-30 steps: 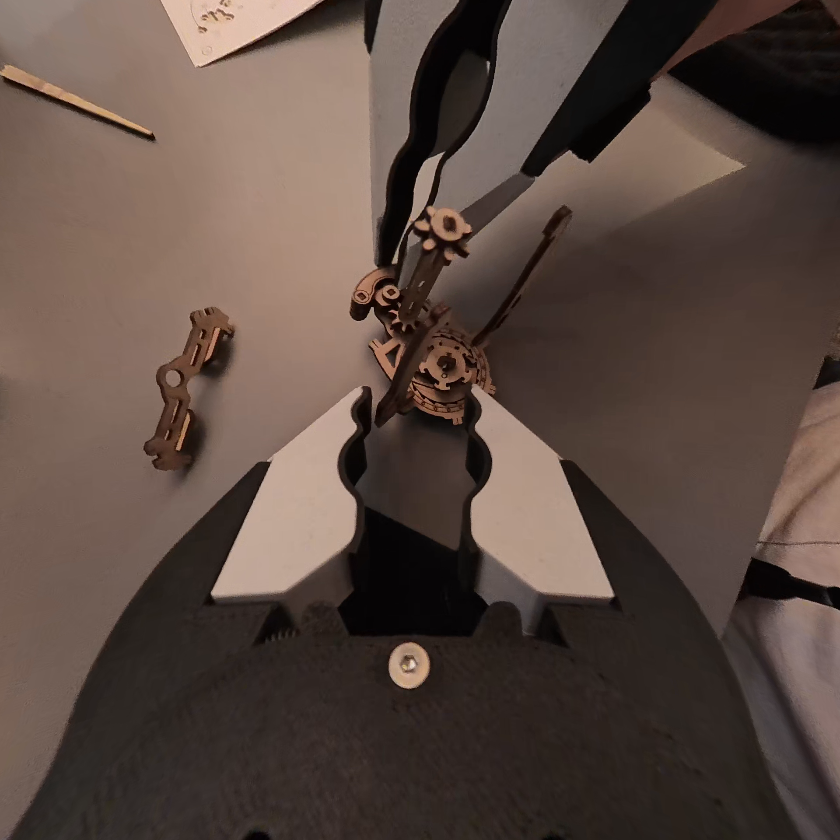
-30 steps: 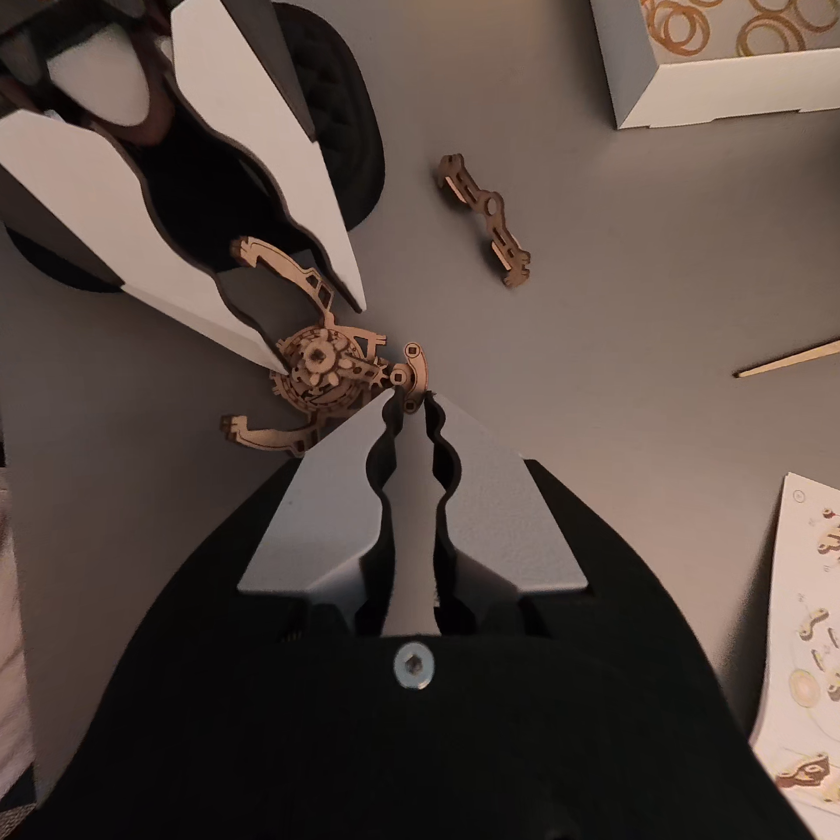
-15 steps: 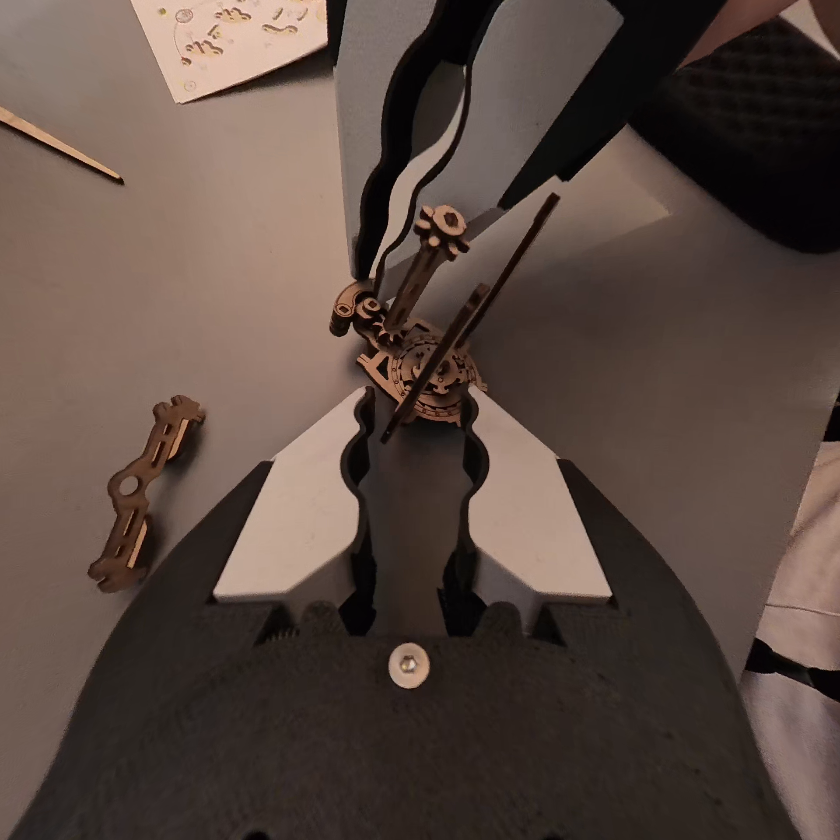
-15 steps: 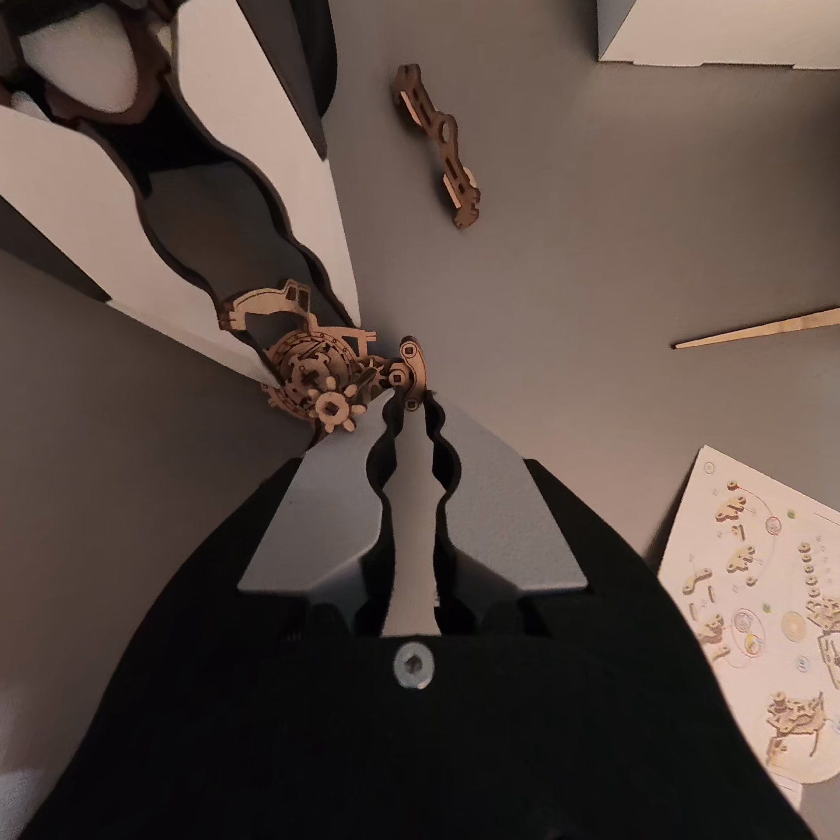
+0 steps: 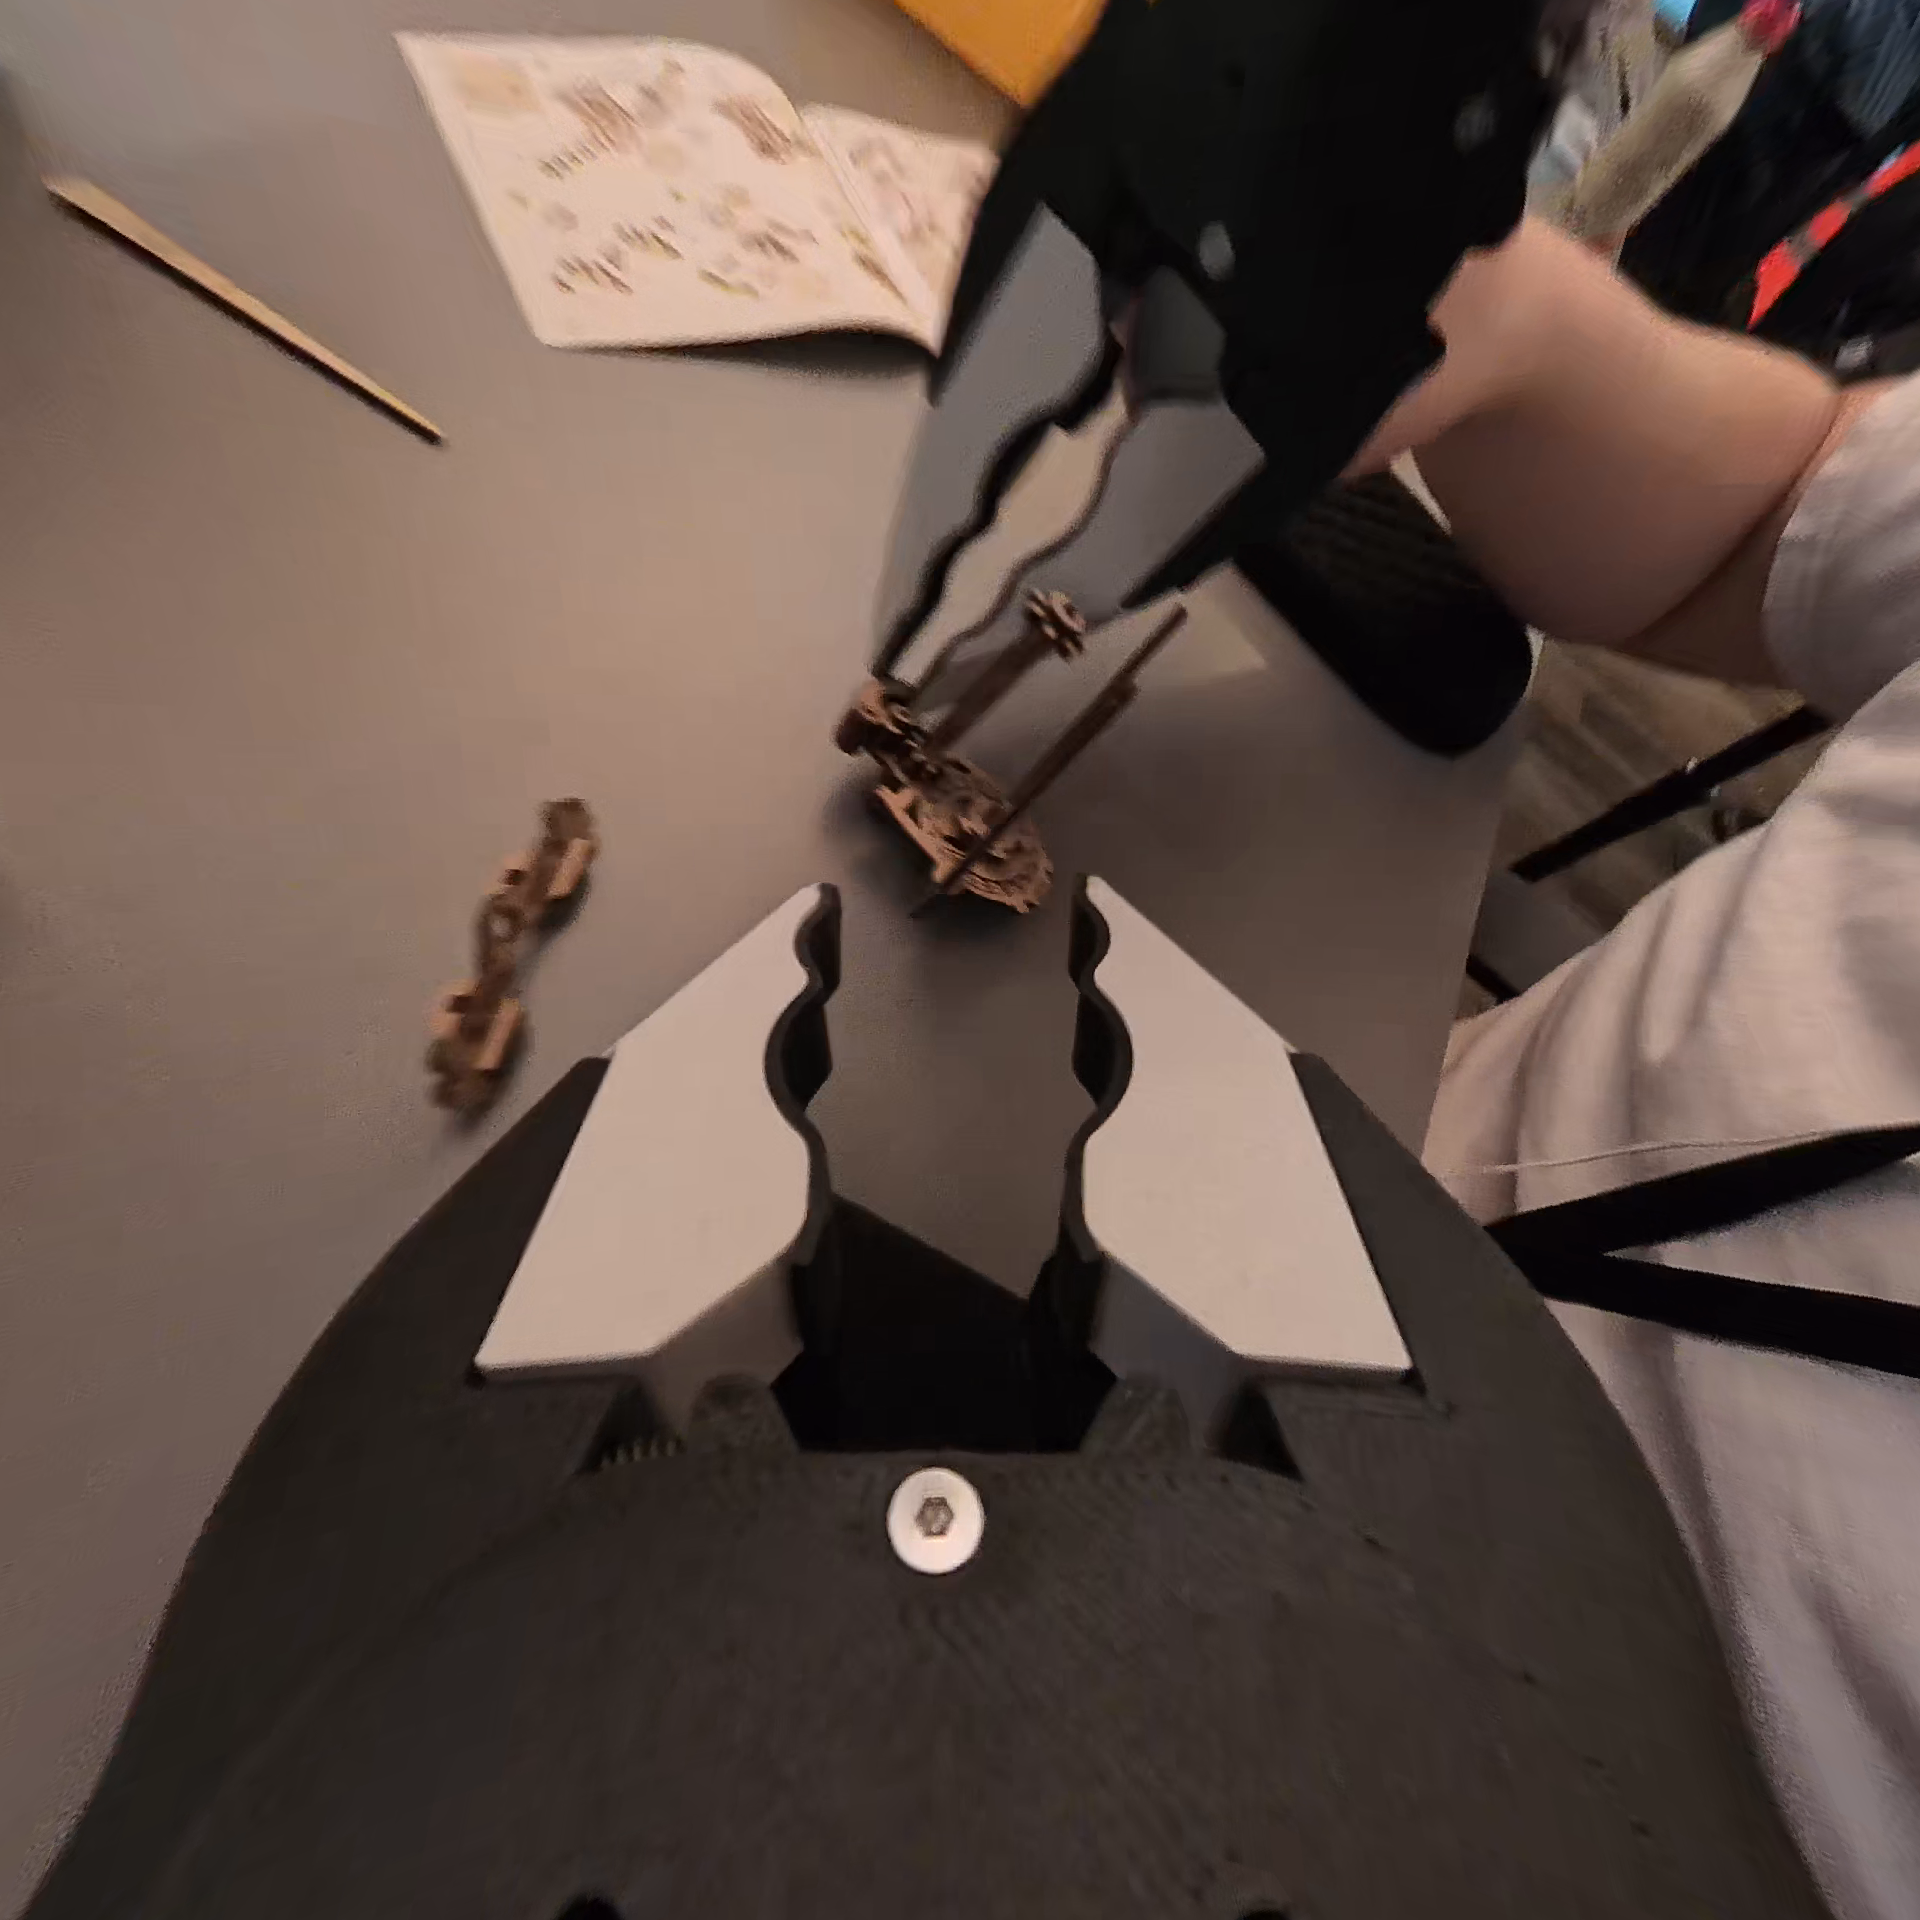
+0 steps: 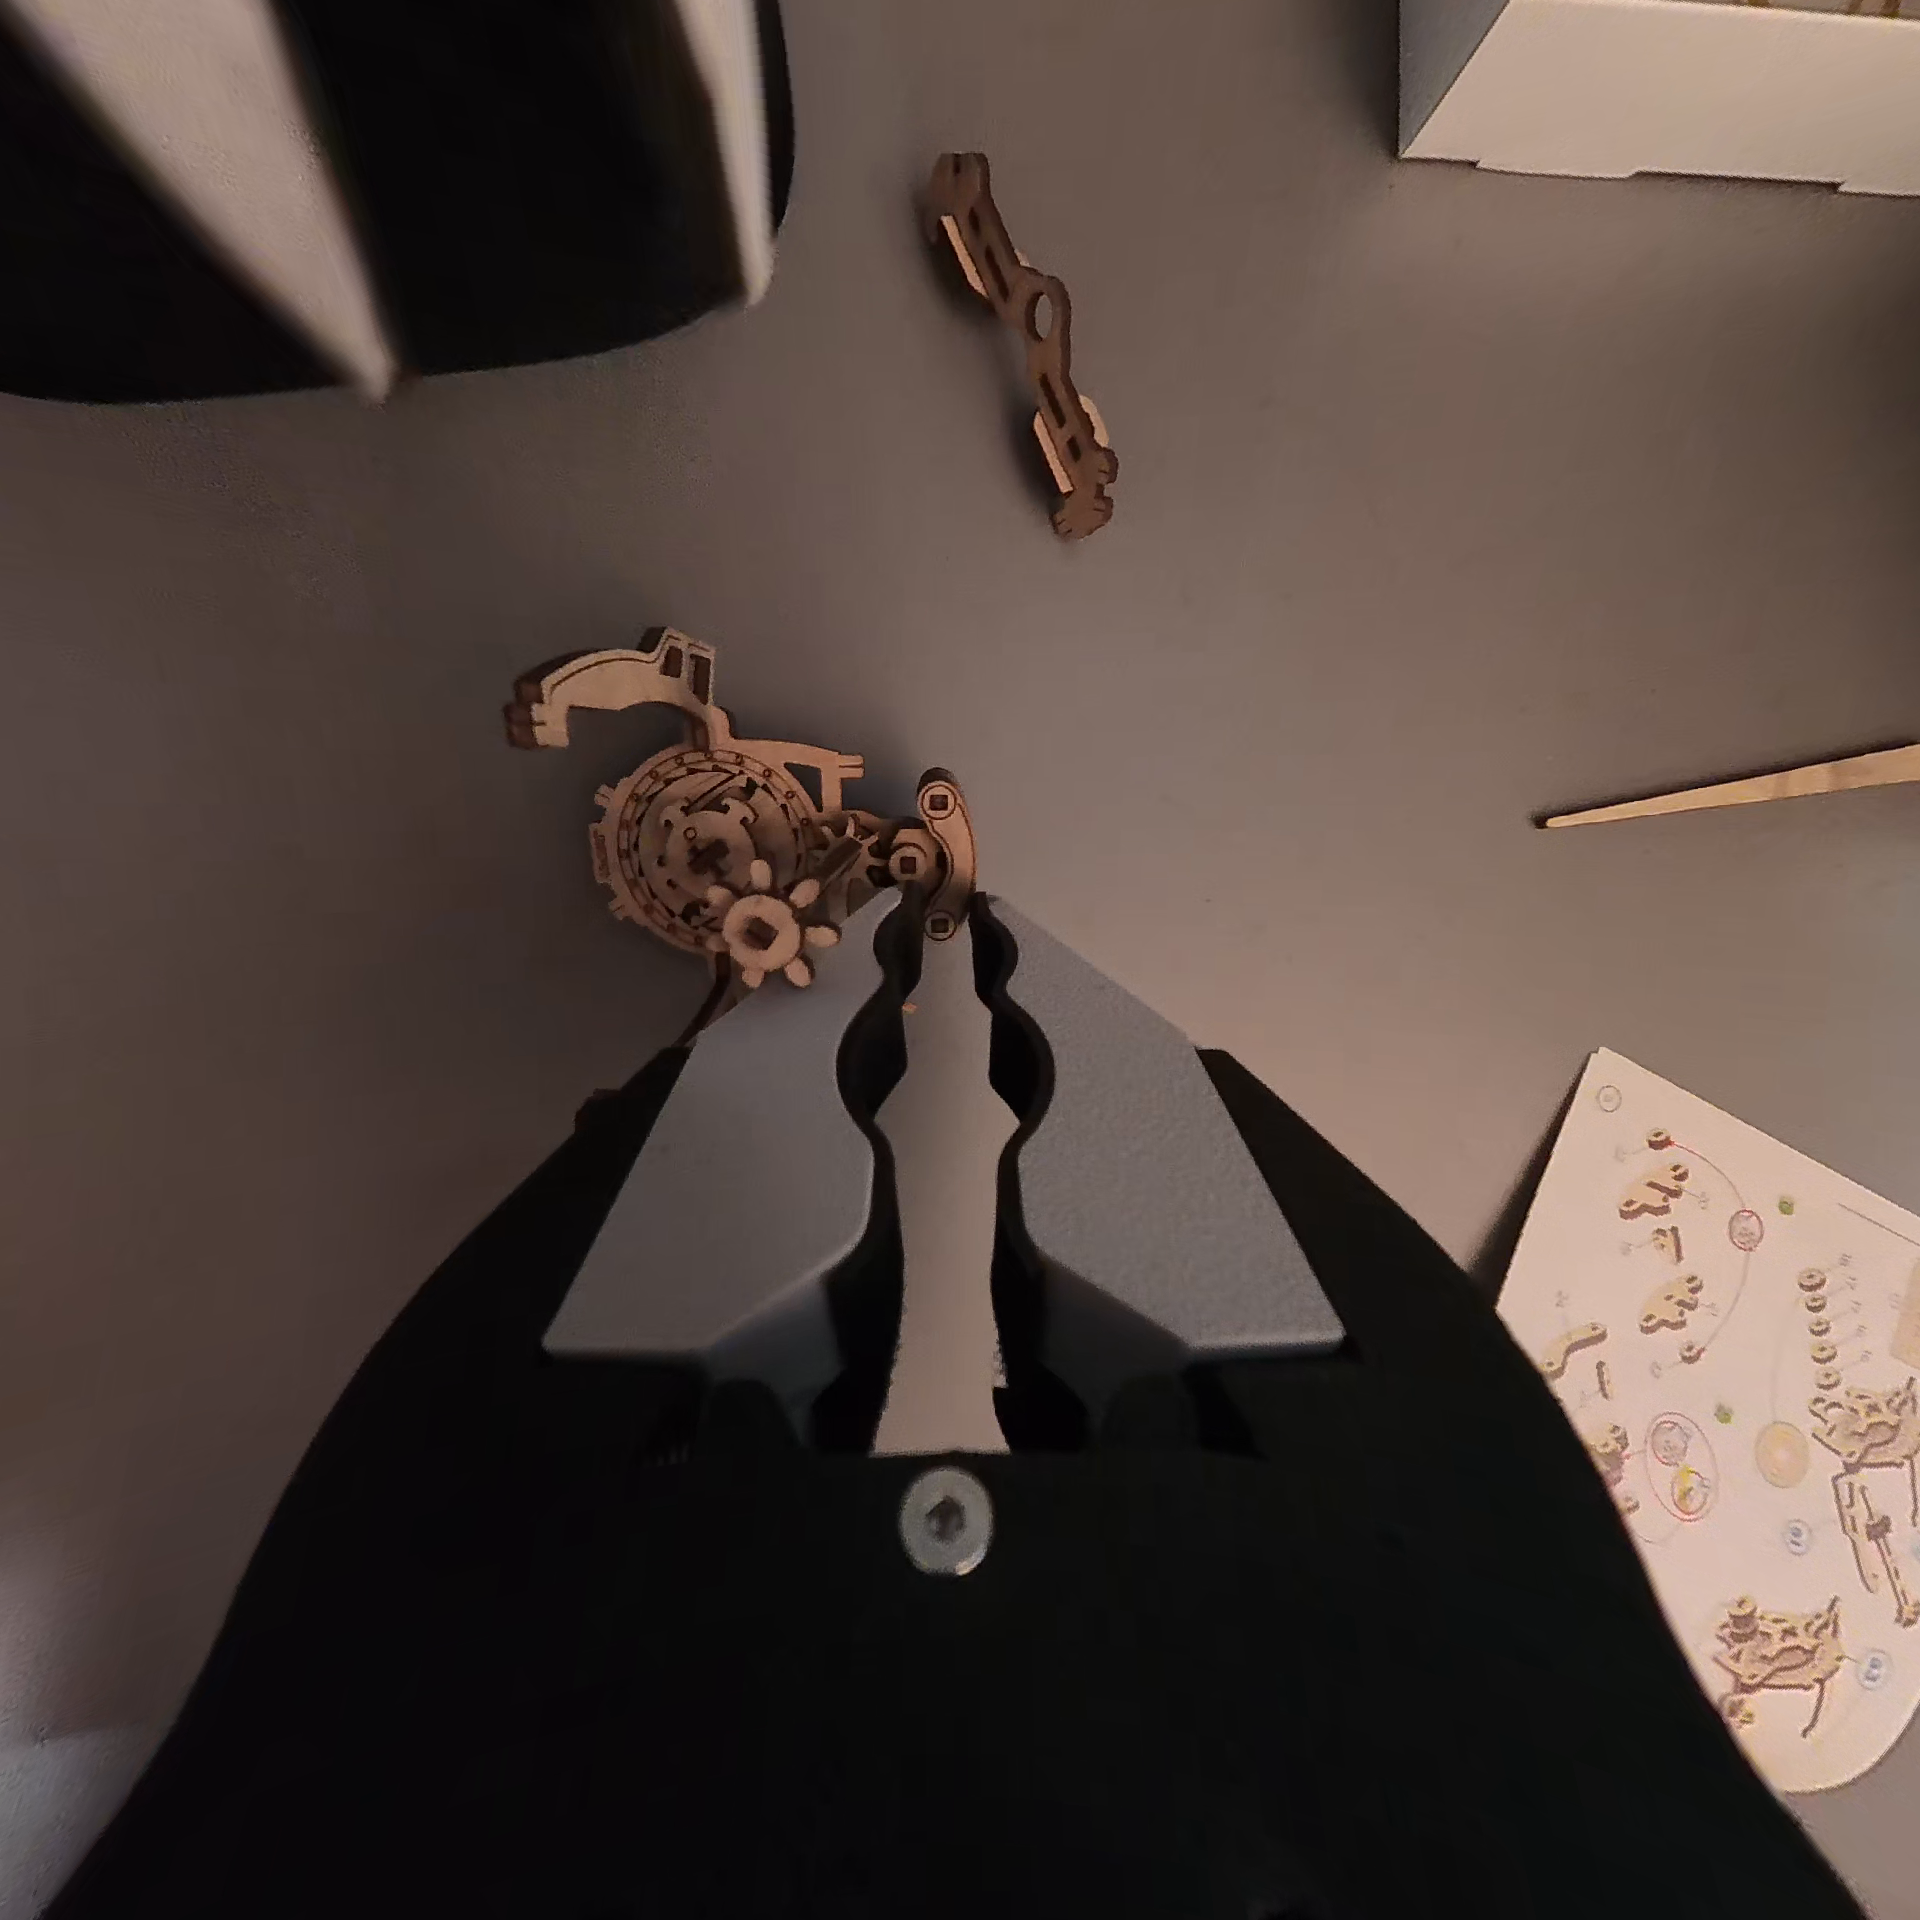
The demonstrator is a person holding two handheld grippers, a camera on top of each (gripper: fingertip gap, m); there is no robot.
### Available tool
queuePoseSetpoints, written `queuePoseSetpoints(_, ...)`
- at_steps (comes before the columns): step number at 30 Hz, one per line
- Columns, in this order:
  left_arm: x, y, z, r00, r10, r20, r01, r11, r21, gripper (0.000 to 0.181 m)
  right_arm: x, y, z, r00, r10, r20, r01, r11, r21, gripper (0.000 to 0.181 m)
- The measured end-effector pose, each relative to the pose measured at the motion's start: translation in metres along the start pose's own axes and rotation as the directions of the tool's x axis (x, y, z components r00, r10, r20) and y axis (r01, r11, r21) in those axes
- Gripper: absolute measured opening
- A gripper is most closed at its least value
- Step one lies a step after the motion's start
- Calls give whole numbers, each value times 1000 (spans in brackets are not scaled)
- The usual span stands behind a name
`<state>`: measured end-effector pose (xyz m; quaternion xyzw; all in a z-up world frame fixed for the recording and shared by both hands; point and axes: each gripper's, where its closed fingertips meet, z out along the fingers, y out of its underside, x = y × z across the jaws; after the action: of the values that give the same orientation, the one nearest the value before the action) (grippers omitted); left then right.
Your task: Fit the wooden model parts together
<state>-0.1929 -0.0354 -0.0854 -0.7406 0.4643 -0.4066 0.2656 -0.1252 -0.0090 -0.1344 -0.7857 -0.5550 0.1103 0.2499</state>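
A small wooden gear assembly (image 6: 717, 831) with a round toothed disc, a cog and a curved arm sits on the grey table. It also shows in the left wrist view (image 5: 956, 800). My right gripper (image 6: 945, 914) is shut on the small curved link (image 6: 945, 852) at the assembly's right end. My left gripper (image 5: 951, 914) is open and empty, drawn back just short of the assembly. A loose flat wooden bar (image 6: 1034, 332) with slots and a hole lies apart on the table; it also shows left of my left gripper (image 5: 509, 935).
A wooden pointed stick (image 6: 1725, 784) lies on the table. An instruction sheet (image 6: 1745, 1403) lies nearby, also in the left wrist view (image 5: 707, 197). A white box (image 6: 1662, 94) stands at the far edge. A person's arm (image 5: 1621, 457) and white clothing (image 5: 1714, 1143) are at the right. My hands' fingertips stand some 9 cm from each other. The left tips stand about 7 cm off the loose flat wooden bar (image 6: 1034, 332). Seen from the left wrist view (image 5: 517, 917) as well.
My left gripper has opened wider, let go of the assembly and pulled back from it. My right gripper keeps its hold on the link; the assembly now rests free of the left fingers.
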Motion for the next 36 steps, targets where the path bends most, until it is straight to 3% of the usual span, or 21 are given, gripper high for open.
queuePoseSetpoints(4,-39,-25,-6,996,-68,54,64,994,86,32,0,1,0,1000,2,-10,-2,1000,4,7)
queuePoseSetpoints(9,-44,-22,40,996,-4,93,11,997,-72,31,0,1,0,1000,12,-16,-12,1000,6,7)
queuePoseSetpoints(14,-41,-16,67,997,-11,74,21,991,-130,31,0,1,0,1000,4,-25,-4,1000,3,7)
queuePoseSetpoints(36,-36,-4,71,999,-32,28,35,990,-137,26,-4,-6,-1,999,-17,-37,17,1000,-2,7)
